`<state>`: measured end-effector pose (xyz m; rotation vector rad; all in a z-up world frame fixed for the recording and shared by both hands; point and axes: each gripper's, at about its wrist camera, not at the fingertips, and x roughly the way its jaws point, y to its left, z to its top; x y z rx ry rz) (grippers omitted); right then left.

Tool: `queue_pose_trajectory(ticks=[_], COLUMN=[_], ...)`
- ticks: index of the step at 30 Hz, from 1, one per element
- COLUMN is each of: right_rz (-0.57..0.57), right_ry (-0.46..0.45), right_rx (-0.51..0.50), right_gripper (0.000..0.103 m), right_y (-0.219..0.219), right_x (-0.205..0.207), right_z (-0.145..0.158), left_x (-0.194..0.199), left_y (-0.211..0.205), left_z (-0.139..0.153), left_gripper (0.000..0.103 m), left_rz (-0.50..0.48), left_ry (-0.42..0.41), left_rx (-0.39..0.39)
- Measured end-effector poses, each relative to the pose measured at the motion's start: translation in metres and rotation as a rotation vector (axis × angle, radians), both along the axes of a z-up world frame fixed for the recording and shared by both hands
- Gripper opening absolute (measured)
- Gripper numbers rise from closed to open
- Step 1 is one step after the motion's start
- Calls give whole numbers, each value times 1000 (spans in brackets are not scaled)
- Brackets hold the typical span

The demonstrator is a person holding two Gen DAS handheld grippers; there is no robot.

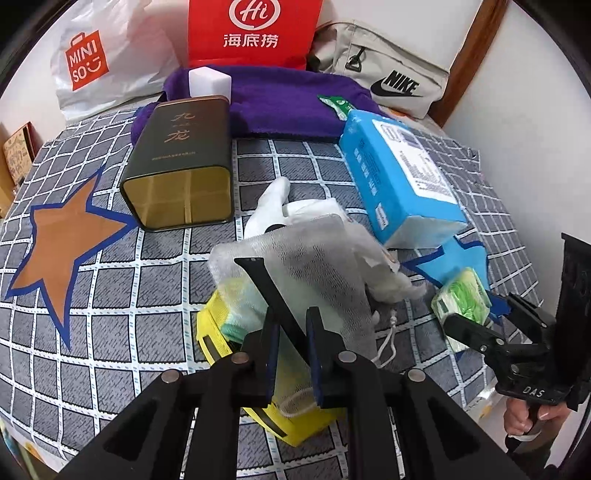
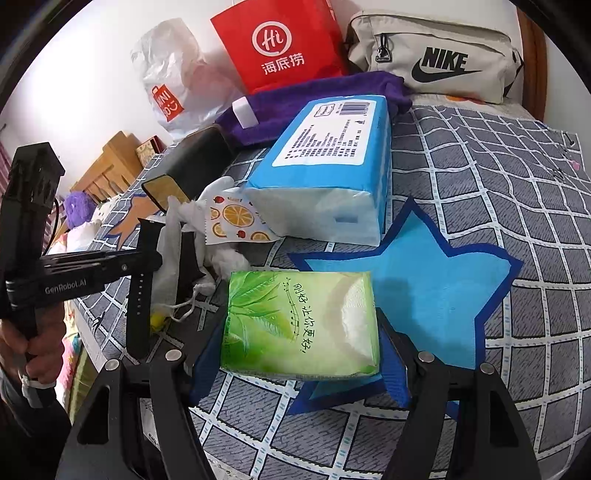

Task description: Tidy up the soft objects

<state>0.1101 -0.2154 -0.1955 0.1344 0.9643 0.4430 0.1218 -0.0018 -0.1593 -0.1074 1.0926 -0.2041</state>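
Pinching a black watch strap (image 1: 275, 295) against a white mesh pouch (image 1: 314, 258) above the checked bed (image 1: 110, 332), the left claw (image 1: 291, 354) is clenched, while the right claw (image 2: 301, 354) grasps a green tissue pack (image 2: 299, 325) over the blue star (image 2: 443, 288).

The red paper bag (image 1: 255, 31) at the back bears a white circled "Hi" over the characters 海底捞. Left of that bag, the white plastic bag (image 1: 107, 55) shows an orange panel reading "MINISO" with a smile mark. Right of the red bag, the beige pouch (image 1: 388, 70) carries a black "NIKE" and swoosh. In front of the red bag, the dark tin (image 1: 184, 155) has gold characters 九龙. The green tissue pack (image 2: 299, 325) reads 刚好让你更好. The left gripper (image 2: 147, 258) reads "GenRobot.AI"; the right gripper (image 1: 476, 328) reads "DAS". The blue tissue pack (image 2: 332, 155) carries a barcode and print too small to read.
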Motion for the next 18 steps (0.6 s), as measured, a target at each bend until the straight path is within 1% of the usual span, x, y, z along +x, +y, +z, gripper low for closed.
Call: queue_pose_trajectory(ticks=[1,3,5,10,13,15,18], right_rz=[-2,-6,-7,-13,-17,-16,-8], right_ry=[-2,-1,-1,-10,-11,-12,-19], right_rx=[1,4,3,-6,-7,-14,-23], right_gripper=[72,72,72,72,72,72,72], right_y=[-1,-1,-1,-2,-2,0,4], right_x=[0,0,0,-2,-3,-3,-4], right_z=[1,1,1,3,5,7,11], left_x=[-1,-2,-3,-8,-9,-9,-7], left_y=[1,1,2,14,23,27,33], left_z=[1,1,1,17,22,22,15], left_gripper=[14,8,7,5,5,5,5], left_rz=[-1,-10,-12,9,23,39,57], left_ry=[-5,-24,-24,-68,-74,-65,-46], left_rx=[-10,-22,-31,-52,-63,-47,1])
